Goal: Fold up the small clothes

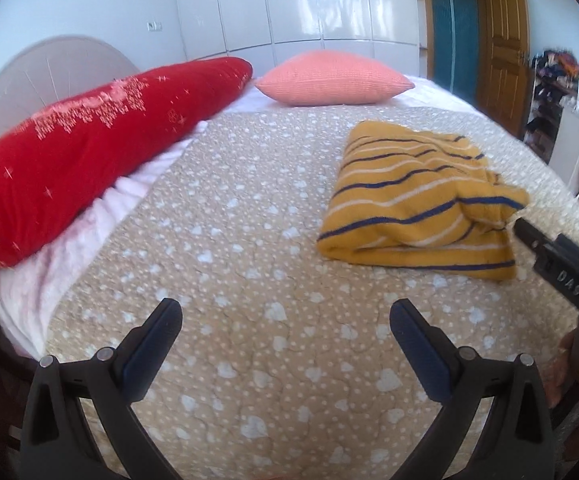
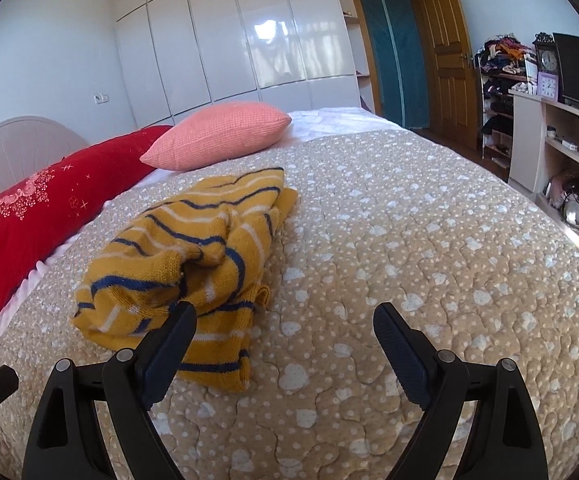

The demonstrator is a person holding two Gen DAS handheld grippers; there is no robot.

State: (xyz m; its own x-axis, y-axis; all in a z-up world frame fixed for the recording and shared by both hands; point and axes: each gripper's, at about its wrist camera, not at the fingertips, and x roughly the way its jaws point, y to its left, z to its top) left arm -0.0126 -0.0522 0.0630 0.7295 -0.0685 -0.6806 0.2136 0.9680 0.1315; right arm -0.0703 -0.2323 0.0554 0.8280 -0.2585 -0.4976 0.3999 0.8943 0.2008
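Both grippers hang spread and empty above the heart-print bedspread (image 2: 409, 220), the left gripper (image 1: 285, 320) well clear of the yellow striped garment (image 1: 417, 200) and the right gripper (image 2: 285, 320) just at its near edge, which suggests a fold has been let go. The garment lies mid-bed, near the pink cushion (image 2: 217, 136), as a lumpy bundle. One loose flap is bunched on top, so it probably needs smoothing.
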